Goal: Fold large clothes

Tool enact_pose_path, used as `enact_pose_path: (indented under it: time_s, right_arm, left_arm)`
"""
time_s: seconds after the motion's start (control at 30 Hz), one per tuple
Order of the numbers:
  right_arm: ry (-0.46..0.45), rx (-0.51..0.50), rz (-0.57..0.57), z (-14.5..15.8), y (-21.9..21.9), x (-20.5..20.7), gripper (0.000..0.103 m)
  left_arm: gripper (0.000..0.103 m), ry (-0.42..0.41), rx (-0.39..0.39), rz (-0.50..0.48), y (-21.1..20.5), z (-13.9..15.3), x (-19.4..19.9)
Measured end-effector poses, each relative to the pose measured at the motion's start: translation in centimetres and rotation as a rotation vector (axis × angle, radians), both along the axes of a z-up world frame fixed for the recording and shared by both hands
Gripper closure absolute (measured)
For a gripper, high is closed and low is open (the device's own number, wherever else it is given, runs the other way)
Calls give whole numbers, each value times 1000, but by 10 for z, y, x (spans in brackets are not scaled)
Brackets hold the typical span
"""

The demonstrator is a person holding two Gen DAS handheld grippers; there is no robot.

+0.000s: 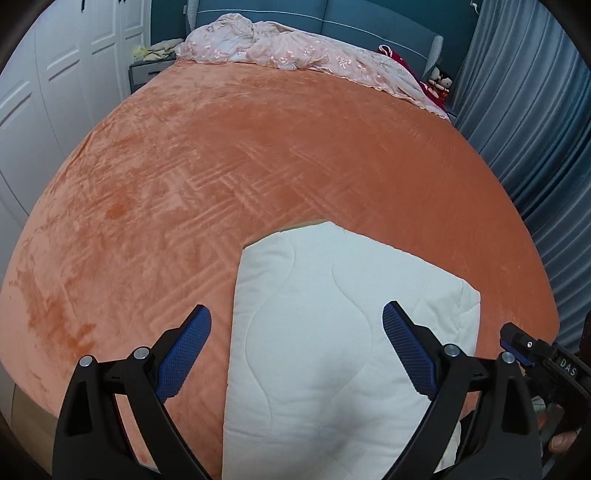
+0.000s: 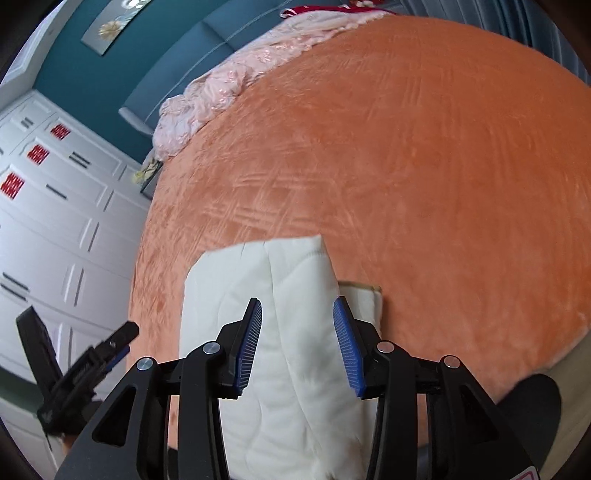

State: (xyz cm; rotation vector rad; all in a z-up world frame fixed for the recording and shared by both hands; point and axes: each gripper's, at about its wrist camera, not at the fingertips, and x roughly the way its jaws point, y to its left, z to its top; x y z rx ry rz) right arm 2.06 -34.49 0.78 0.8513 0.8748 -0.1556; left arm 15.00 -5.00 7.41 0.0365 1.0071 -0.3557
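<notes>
A folded white quilted garment (image 1: 332,295) lies flat near the front edge of the bed, on an orange plush cover (image 1: 258,147). My left gripper (image 1: 297,306) hangs above the garment with its blue pads spread wide and nothing between them. In the right wrist view the same white bundle (image 2: 229,280) shows its folded layers, with a tan edge on its right. My right gripper (image 2: 297,300) hovers over it, partly open, and its pads do not press the cloth. Each gripper shows in the other's view: the right gripper (image 1: 517,343), the left gripper (image 2: 122,336).
A crumpled pink blanket (image 1: 280,48) lies along the head of the bed against a teal headboard (image 1: 369,22). White wardrobe doors (image 2: 55,221) stand to the left, blue curtains (image 1: 535,129) to the right. Plush toys (image 1: 439,79) sit at the far right corner.
</notes>
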Motion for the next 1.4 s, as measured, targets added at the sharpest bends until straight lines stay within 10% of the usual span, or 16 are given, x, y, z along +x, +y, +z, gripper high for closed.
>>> enact_pose_path:
  time_s: [0.17, 0.27, 0.37, 1.4]
  right_arm:
    - [101, 25, -30, -30, 7, 37, 61]
    - [114, 44, -49, -45, 11, 41, 91]
    - [106, -24, -68, -48, 12, 33, 96]
    - [154, -265, 2, -134, 37, 60, 94]
  left_arm:
    - [12, 41, 39, -9, -24, -23, 18]
    - [12, 74, 51, -13, -30, -40, 23]
    - [12, 95, 50, -19, -35, -52, 24]
    - [5, 11, 179, 6, -62, -151, 34]
